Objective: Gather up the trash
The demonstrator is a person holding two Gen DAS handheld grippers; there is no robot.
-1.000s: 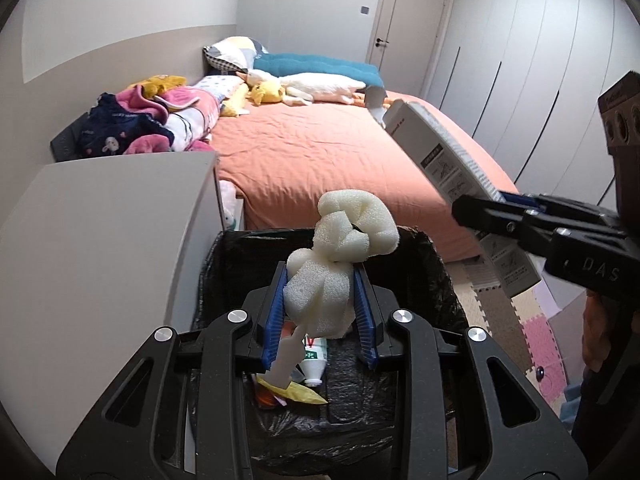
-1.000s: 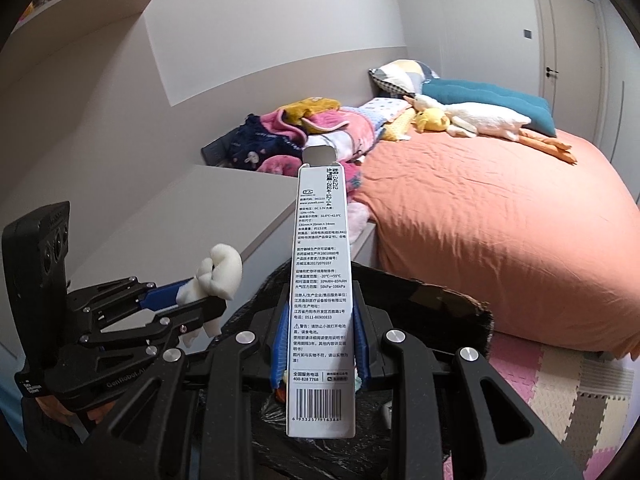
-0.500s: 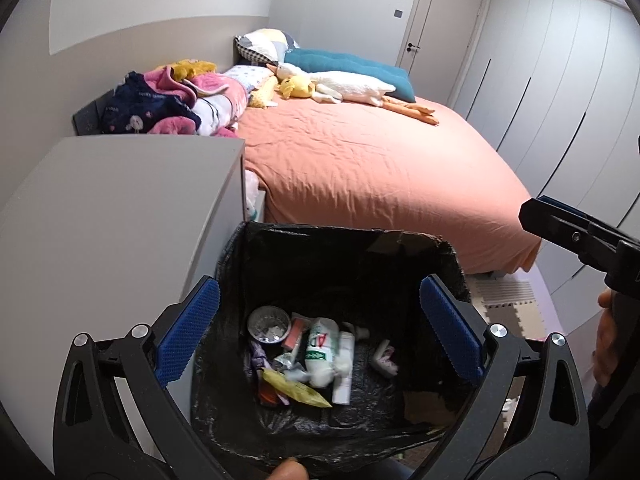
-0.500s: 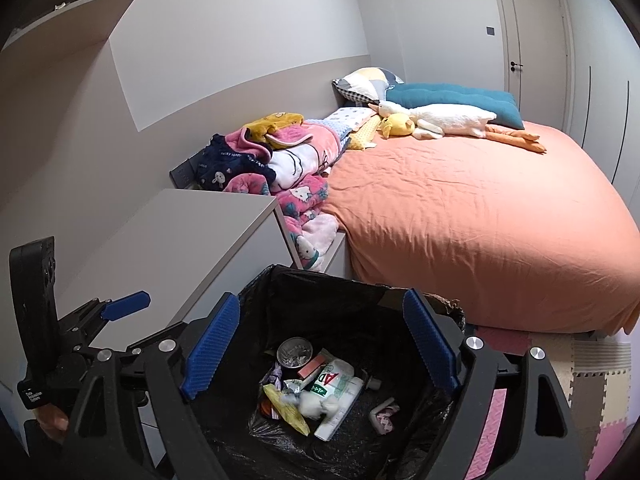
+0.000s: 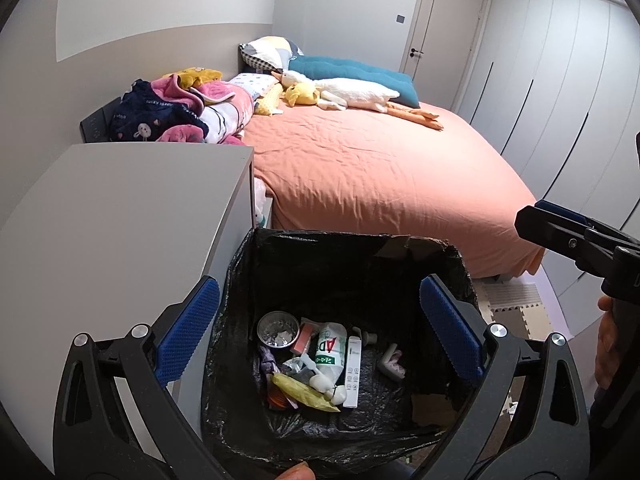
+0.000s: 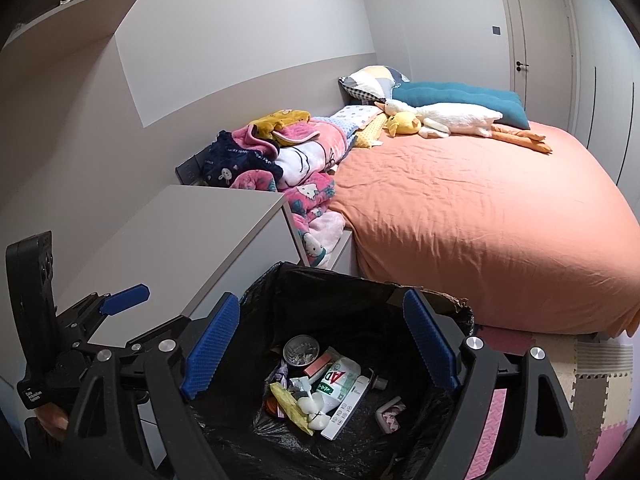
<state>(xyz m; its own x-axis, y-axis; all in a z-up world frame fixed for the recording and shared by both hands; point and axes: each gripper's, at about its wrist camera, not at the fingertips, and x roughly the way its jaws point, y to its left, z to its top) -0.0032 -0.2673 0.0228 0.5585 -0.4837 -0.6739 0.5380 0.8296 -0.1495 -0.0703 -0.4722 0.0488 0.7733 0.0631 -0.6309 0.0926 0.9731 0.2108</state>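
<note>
A bin lined with a black bag (image 5: 352,248) stands directly below both grippers. My left gripper (image 5: 316,300) hangs over it, open wide, with nothing between its blue pads. In the right wrist view my right gripper (image 6: 322,312) is also open and empty above the bin (image 6: 320,276). At the bottom lie a knotted white foam piece (image 5: 328,386), a long white box (image 5: 352,368), a green-labelled bottle (image 5: 331,350), a round metal tin (image 5: 278,328) and a yellow wrapper (image 5: 300,392). The foam piece (image 6: 314,410) and the box (image 6: 346,408) lie side by side.
A grey cabinet (image 5: 120,208) stands tight against the bin's left side. Behind the bin is a bed with an orange sheet (image 5: 380,172), a plush goose (image 5: 352,92) and a pile of blankets (image 5: 180,116). Foam floor mats (image 5: 516,304) lie to the right.
Both grippers have opened wide. The white foam piece left my left gripper and the long white box left my right one; both now lie in the bin.
</note>
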